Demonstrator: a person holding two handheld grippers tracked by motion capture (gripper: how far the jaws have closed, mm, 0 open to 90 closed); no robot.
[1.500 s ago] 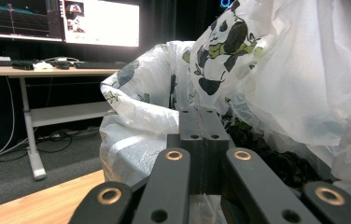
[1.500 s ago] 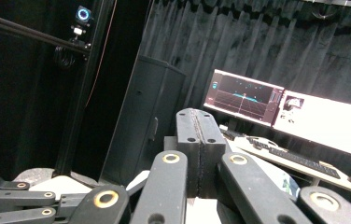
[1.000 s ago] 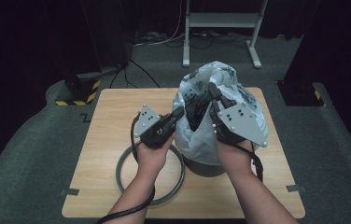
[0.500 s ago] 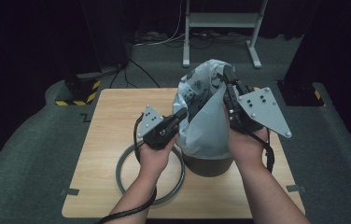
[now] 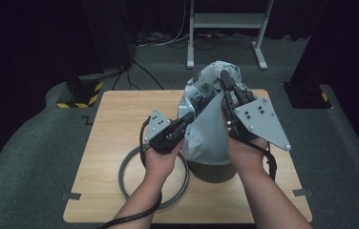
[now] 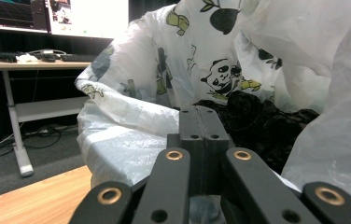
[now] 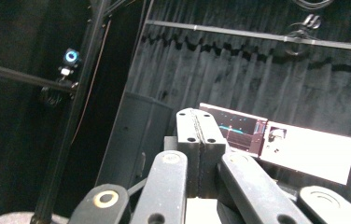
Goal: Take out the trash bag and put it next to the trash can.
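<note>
1. I have the panda-print bag standing in the dark bin on the right half of the counter. Its plastic rises well above the bin's rim and billows up toward the far side.

2. My left gripper sits at the bag's left flank, low and near the rim. Its fingers are pressed together. In the left gripper view the white film bunches just in front of and around their tips, so I judge a fold is pinched there, though I can't see the film between the pads themselves.

3. My right gripper is up at the bag's top, pointing away from me and upward. In the right gripper view its fingers are shut flat against each other, with only a dark curtain and a lit screen beyond them. From above they look to be gripping the bag's upper edge, but I can't confirm it.

4. The relation that matters: the bag's long axis runs up out of the bin, with left low on the side and right high on top. I judge the right hand is the one placed to draw the edge up or over, while left anchors.

5. A grey ring lies flat on the counter just left of the bin, under my left forearm, untouched.
</note>
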